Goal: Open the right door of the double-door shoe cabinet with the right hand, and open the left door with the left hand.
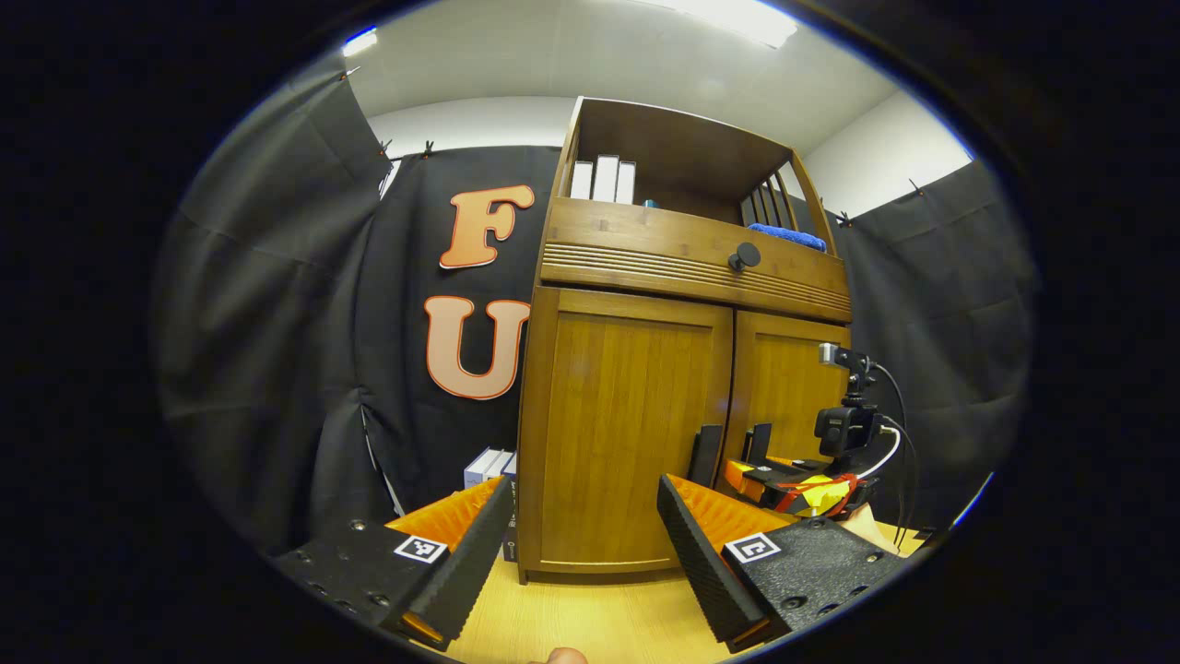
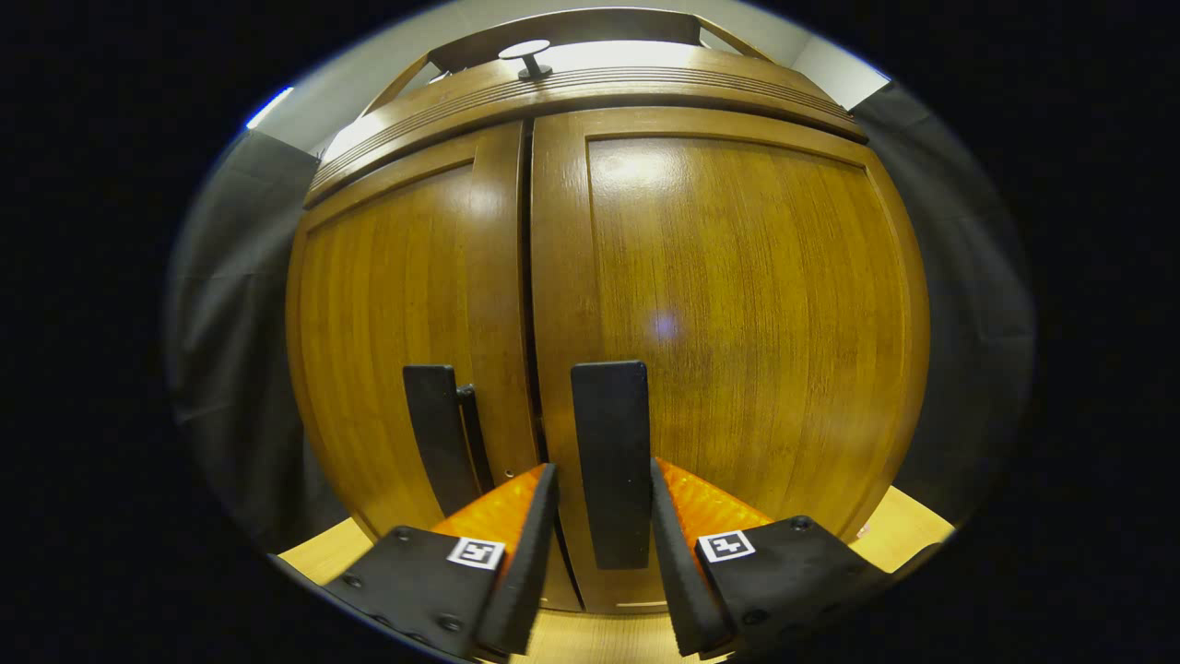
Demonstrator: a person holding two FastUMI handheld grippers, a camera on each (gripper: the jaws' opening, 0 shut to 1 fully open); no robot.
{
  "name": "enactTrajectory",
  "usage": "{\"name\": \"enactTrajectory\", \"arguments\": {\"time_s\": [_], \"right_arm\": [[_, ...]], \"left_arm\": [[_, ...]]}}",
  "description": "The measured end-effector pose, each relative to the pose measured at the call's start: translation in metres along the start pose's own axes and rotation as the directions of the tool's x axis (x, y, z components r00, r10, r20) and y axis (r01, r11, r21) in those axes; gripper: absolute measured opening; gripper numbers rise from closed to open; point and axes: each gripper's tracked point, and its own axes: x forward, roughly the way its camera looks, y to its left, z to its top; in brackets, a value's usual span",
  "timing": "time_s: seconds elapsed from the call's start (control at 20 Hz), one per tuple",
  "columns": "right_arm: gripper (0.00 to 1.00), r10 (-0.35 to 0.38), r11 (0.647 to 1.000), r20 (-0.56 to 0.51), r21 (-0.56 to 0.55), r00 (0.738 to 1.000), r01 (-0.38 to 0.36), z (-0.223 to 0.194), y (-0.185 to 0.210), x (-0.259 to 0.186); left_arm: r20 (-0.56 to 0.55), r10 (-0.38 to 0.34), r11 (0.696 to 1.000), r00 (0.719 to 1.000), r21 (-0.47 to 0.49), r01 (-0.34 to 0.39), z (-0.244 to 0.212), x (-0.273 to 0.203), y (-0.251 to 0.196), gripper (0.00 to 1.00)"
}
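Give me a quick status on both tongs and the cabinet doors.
Right tongs straddling right door handle, contact unclear. Left tongs open, short of left door. Both doors shut. Nothing blocking.

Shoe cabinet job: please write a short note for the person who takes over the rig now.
Right tongs: fingers on both sides of the right door's handle, seemingly closed on it.
Left tongs: open, holding nothing, back from the shoe cabinet, facing the left door.
Both doors look closed; the right door has not swung out.
Done: right handle reached.
Left: pull the right door open, then take the left handle and open the left door.
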Motion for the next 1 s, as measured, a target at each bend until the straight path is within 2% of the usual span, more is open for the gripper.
{"name": "enactTrajectory", "arguments": {"time_s": [0.05,0.1,0.15,0.2,0.25,0.3,0.35,0.4,0.45,0.5,0.55,0.6,0.65,0.75,0.8,0.85,0.9,1.0], "right_arm": [[0.48,-0.017,1.000,0.001,-0.005,1.000,0.017,0.001,-0.004,0.002],[0.49,-0.022,1.000,-0.006,0.003,1.000,0.022,0.000,-0.005,0.004],[0.39,-0.019,1.000,-0.020,0.013,1.000,0.019,-0.004,-0.005,0.002],[0.36,-0.013,1.000,-0.037,0.014,0.999,0.014,-0.006,-0.006,0.000],[0.42,-0.017,1.000,-0.038,0.013,0.999,0.017,-0.006,-0.006,-0.001],[0.45,-0.021,1.000,-0.042,0.011,0.999,0.021,-0.006,-0.007,-0.006],[0.39,-0.018,1.000,-0.045,0.006,0.999,0.019,-0.006,-0.007,-0.011],[0.33,-0.016,1.000,-0.047,-0.005,0.999,0.015,-0.007,-0.008,-0.014],[0.33,-0.006,1.000,-0.043,0.002,0.999,0.007,-0.008,-0.009,-0.022],[0.27,0.005,1.000,-0.040,0.002,0.999,-0.005,-0.007,-0.010,-0.026],[0.27,0.018,1.000,-0.042,0.003,0.999,-0.018,-0.007,-0.010,-0.032],[0.26,0.027,1.000,-0.044,0.008,0.999,-0.026,-0.007,-0.011,-0.040],[0.26,0.036,0.999,-0.046,0.010,0.998,-0.035,-0.009,-0.013,-0.047],[0.26,0.052,0.999,-0.049,0.013,0.997,-0.051,-0.011,-0.017,-0.061],[0.30,0.059,0.998,-0.050,0.012,0.997,-0.058,-0.012,-0.019,-0.069],[0.26,0.065,0.998,-0.051,0.008,0.997,-0.065,-0.013,-0.022,-0.077],[0.30,0.068,0.998,-0.046,0.008,0.997,-0.068,-0.014,-0.025,-0.084],[0.26,0.076,0.997,-0.039,0.005,0.996,-0.076,-0.015,-0.031,-0.098]], "left_arm": [[0.001,0.000,1.000,1.000,0.001,0.000,0.001,-0.001,0.000,0.97],[0.001,-0.001,1.000,1.000,0.002,0.001,0.001,-0.001,-0.001,0.97],[0.002,-0.004,1.000,1.000,0.002,0.004,0.002,-0.002,-0.002,0.97],[0.005,-0.005,1.000,1.000,-0.001,0.005,0.004,-0.003,-0.003,0.94],[0.008,-0.002,1.000,1.000,-0.005,0.002,0.004,-0.004,-0.003,0.92],[0.008,0.000,1.000,1.000,-0.007,0.000,0.004,-0.005,-0.002,0.97],[0.007,0.003,1.000,1.000,-0.010,-0.003,0.003,-0.006,-0.002,0.94],[0.003,0.005,1.000,1.000,-0.013,-0.005,0.002,-0.007,-0.002,0.97],[-0.003,0.006,1.000,1.000,-0.017,-0.006,0.000,-0.008,-0.002,0.97],[-0.010,0.007,1.000,1.000,-0.021,-0.007,-0.002,-0.008,-0.002,0.97],[-0.018,0.010,1.000,1.000,-0.025,-0.011,-0.004,-0.009,-0.001,0.94],[-0.025,0.014,0.999,1.000,-0.029,-0.015,-0.006,-0.009,0.000,0.98],[-0.030,0.019,0.999,0.999,-0.032,-0.020,-0.008,-0.009,0.001,0.95],[-0.035,0.027,0.999,0.999,-0.038,-0.029,-0.009,-0.012,0.003,0.95],[-0.037,0.031,0.999,0.999,-0.040,-0.033,-0.010,-0.015,0.003,0.92],[-0.037,0.029,0.999,0.999,-0.043,-0.031,-0.010,-0.017,0.001,0.95],[-0.036,0.027,0.999,0.999,-0.043,-0.028,-0.010,-0.019,-0.001,0.95],[-0.035,0.024,0.999,0.999,-0.043,-0.026,-0.008,-0.023,-0.005,0.95]]}}
